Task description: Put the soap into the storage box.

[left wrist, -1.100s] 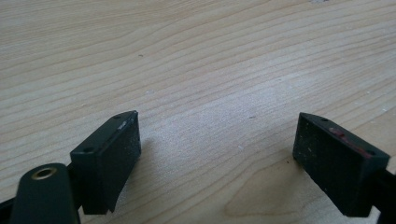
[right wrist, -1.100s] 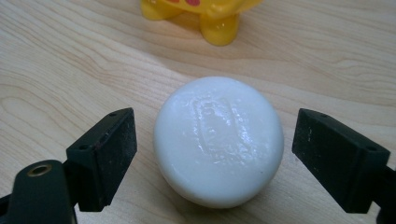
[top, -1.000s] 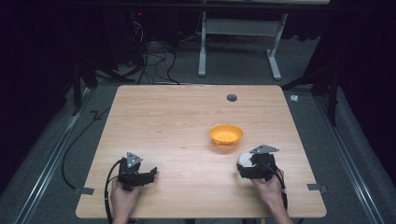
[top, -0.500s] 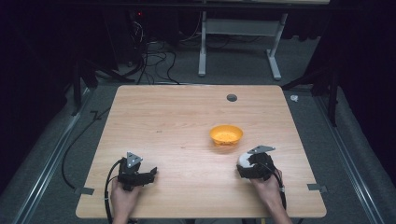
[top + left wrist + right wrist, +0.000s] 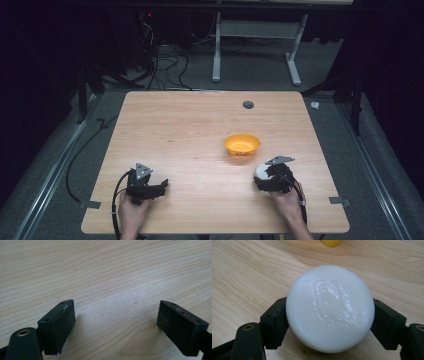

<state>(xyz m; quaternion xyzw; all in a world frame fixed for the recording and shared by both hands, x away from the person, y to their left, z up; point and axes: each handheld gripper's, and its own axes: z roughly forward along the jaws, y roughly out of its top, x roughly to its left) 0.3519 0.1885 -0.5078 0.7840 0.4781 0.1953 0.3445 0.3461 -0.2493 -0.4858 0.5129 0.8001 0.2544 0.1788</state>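
A round white bar of soap point(image 5: 329, 307) lies on the wooden table point(image 5: 190, 125) near its front right. My right gripper point(image 5: 330, 315) has just been closing its jaws, and both pads now press on the soap's sides. In the high view the soap point(image 5: 261, 170) peeks out at the front of the right gripper point(image 5: 263, 176). An orange bowl point(image 5: 242, 145) stands just beyond it, and its base point(image 5: 331, 242) shows at the top of the right gripper view. My left gripper point(image 5: 159, 186) rests at the front left, open point(image 5: 115, 320), with bare wood between its jaws.
A dark round hole point(image 5: 248, 104) sits in the tabletop at the back right. Cables and a grey stand's legs point(image 5: 295, 65) lie on the floor behind the table. Bare wood stretches between the two grippers.
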